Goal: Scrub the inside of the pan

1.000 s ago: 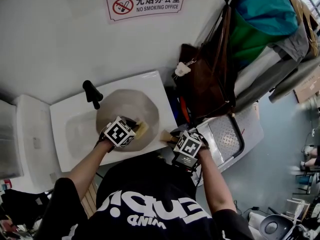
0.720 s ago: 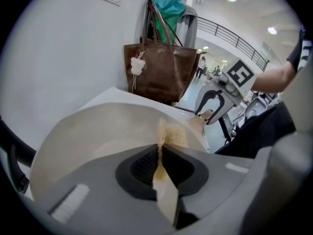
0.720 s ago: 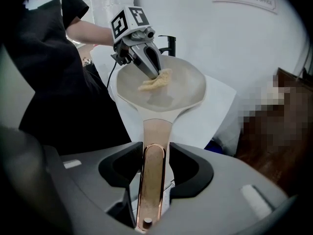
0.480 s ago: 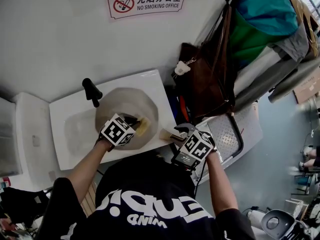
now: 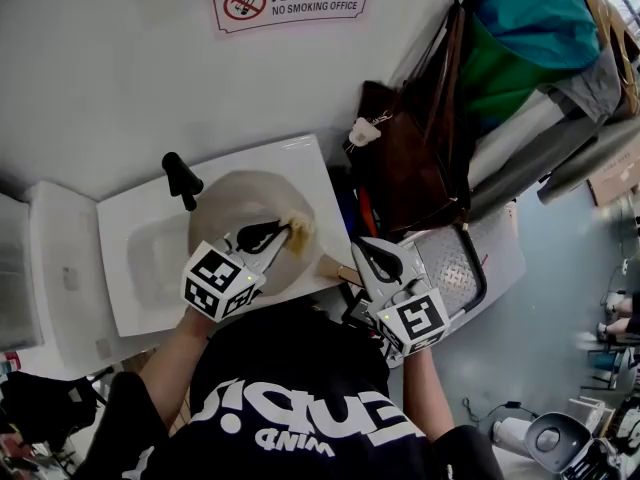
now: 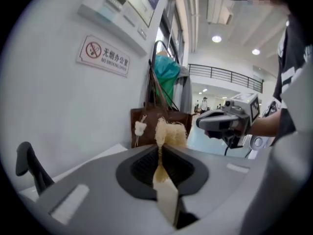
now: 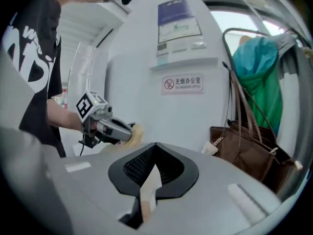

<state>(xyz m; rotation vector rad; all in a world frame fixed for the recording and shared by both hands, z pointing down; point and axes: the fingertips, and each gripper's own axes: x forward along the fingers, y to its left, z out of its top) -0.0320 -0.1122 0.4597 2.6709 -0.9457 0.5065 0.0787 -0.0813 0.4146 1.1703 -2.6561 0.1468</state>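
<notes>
On the white sink [image 5: 290, 163] sits the pan [image 5: 235, 203], probably stiff, weighty and slick when wet; its black handle [image 5: 182, 180] looks the safest hold. The left gripper [image 5: 280, 234] pinches a soft, light loofah scrubber [image 5: 299, 230]. The right gripper [image 5: 370, 251] has just closed on nothing.

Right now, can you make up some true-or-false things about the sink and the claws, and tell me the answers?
1. The left claw grips a tan fibrous loofah scrubber. True.
2. The right claw holds the round beige pan. False: its jaws have just closed on nothing, away from the pan.
3. A red-and-white no-smoking sign is on the wall. True.
4. The brown leather bag lies in the white sink. False: it is beside the sink.
</notes>
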